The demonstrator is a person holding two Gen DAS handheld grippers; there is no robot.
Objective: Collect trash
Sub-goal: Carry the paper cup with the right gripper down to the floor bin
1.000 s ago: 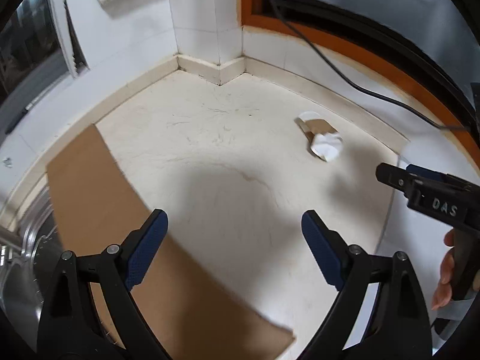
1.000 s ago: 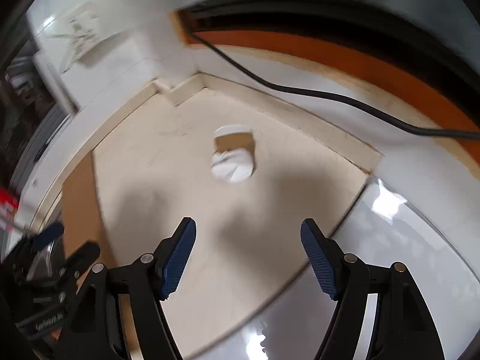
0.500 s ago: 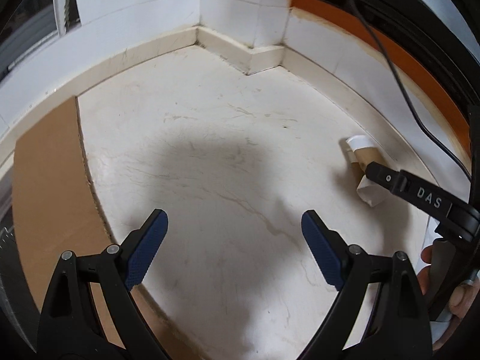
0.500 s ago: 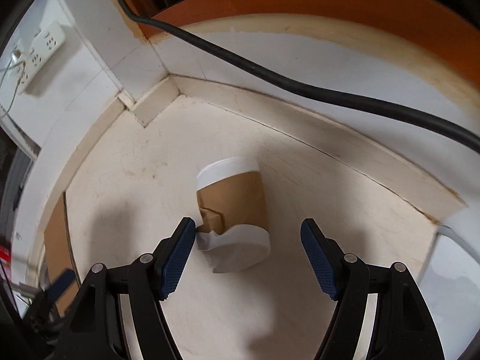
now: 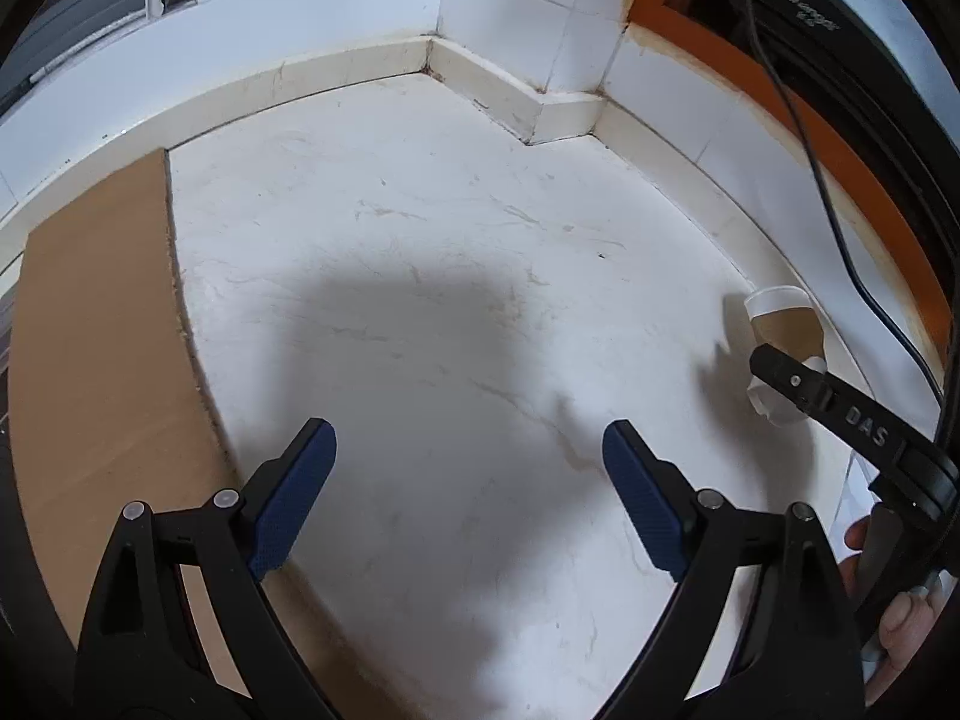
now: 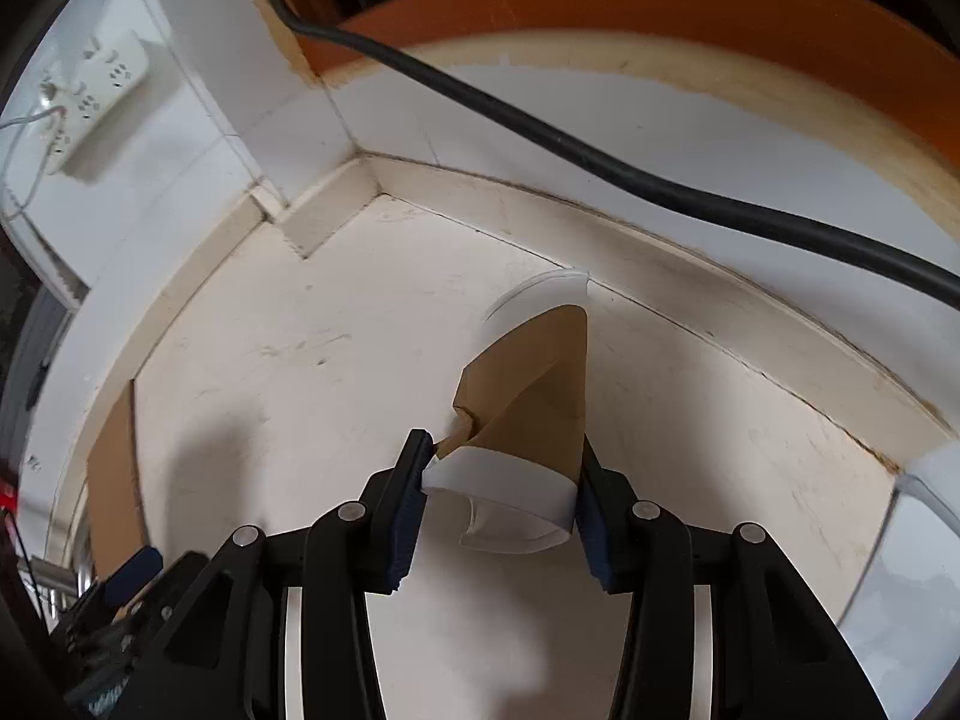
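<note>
Your right hand-held gripper (image 6: 501, 483) has just been closing, and its pads now press both sides of the crushed paper cup (image 6: 528, 396), which lies on the pale floor (image 5: 420, 300) near the black cable (image 6: 600, 150). Your left hand-held gripper (image 5: 468, 480) stands wide apart, holding nothing, well left of the cup.

Below me a pale marbled floor (image 5: 456, 312) runs into a tiled corner. A brown board (image 5: 90, 336) lies flat along one side; a crushed paper cup (image 6: 528, 420) lies near the skirting.
</note>
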